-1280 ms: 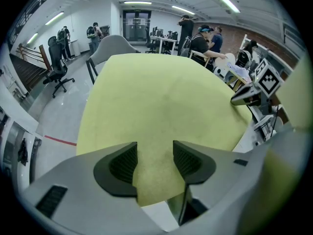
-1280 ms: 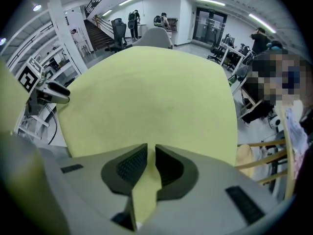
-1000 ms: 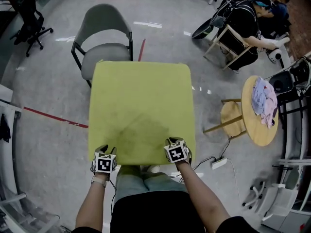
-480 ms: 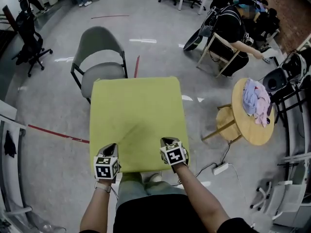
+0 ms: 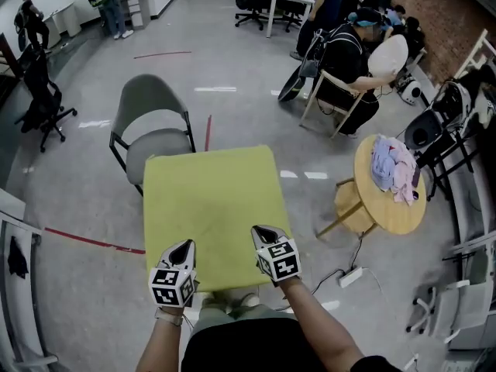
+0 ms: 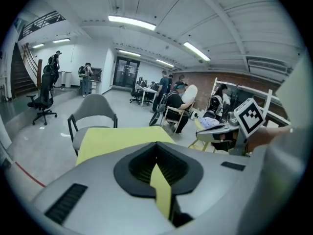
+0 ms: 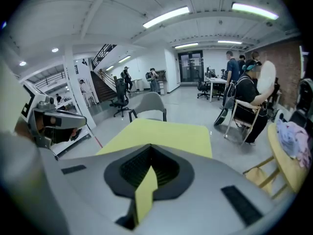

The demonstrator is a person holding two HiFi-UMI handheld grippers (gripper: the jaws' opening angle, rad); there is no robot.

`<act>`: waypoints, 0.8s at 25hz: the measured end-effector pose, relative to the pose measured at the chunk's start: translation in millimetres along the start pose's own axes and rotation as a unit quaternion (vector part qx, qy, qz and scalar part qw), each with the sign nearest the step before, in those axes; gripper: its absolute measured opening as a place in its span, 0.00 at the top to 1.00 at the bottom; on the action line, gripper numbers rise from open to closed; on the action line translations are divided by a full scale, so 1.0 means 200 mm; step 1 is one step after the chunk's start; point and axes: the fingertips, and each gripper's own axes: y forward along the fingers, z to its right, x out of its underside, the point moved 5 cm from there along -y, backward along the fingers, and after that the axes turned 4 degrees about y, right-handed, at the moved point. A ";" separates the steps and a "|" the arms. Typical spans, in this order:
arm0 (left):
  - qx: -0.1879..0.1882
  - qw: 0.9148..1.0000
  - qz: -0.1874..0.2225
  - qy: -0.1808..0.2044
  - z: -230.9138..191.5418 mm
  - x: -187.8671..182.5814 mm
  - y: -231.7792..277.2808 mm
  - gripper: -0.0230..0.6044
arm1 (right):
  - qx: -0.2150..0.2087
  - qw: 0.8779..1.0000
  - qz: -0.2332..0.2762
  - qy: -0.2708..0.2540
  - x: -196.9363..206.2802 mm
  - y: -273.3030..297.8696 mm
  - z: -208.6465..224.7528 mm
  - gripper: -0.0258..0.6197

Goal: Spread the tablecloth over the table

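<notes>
Grey polished floor [image 5: 77, 177] of an open workshop with ceiling strip lights; people sit and stand in the background.

Left tool [image 5: 184, 246]: held at the near left corner of the table. The bare left forearm [image 5: 164, 339] reaches forward from the bottom of the head view. Marker cube on top, tool tilted forward and down. Jaws closed tight on a thin fold of the tablecloth [image 5: 211, 208]. In the left gripper view the fold is a yellow-green strip pinched between the dark ribbed pads [image 6: 140, 167].

Right tool [image 5: 260, 232]: held at the near right corner of the table, roughly level with the left tool and well apart from it. The right forearm [image 5: 310, 324] extends forward, with the same downward tilt. Jaws closed tight on a second fold of the same cloth.

Tablecloth: plain yellow-green, roughly square with rounded corners, smooth apart from faint creases. It runs as one sheet from both tools to its far edge. Each near corner is gripped by one tool. The table is hidden beneath it.

Grey chair [image 5: 155, 130]: at the far edge of the table, just beside the cloth.

Round wooden side table [image 5: 403, 215]: well apart to the right, carrying a pile of clothes [image 5: 390, 169].

Power strip [image 5: 350, 277]: on the floor, near the right forearm.
</notes>
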 end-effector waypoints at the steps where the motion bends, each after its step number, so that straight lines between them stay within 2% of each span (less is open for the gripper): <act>1: 0.007 1.000 0.010 0.000 -0.01 -0.04 -0.01 0.94 | 0.000 1.000 0.013 0.004 -0.04 -0.02 -0.02 0.94; 5: 0.044 0.997 0.056 0.010 -0.04 -0.19 -0.07 0.94 | -0.003 0.998 0.065 0.016 -0.19 -0.08 -0.11 0.94; 9: 0.090 0.991 0.099 0.010 -0.10 -0.36 -0.16 0.94 | 0.004 0.993 0.113 0.017 -0.34 -0.12 -0.21 0.94; 14: 0.107 0.983 0.138 0.055 -0.20 -0.53 -0.31 0.94 | 0.003 0.985 0.171 0.007 -0.53 -0.18 -0.39 0.94; 20: 0.120 0.974 0.177 0.081 -0.27 -0.68 -0.45 0.94 | -0.009 0.971 0.239 -0.025 -0.76 -0.31 -0.58 0.94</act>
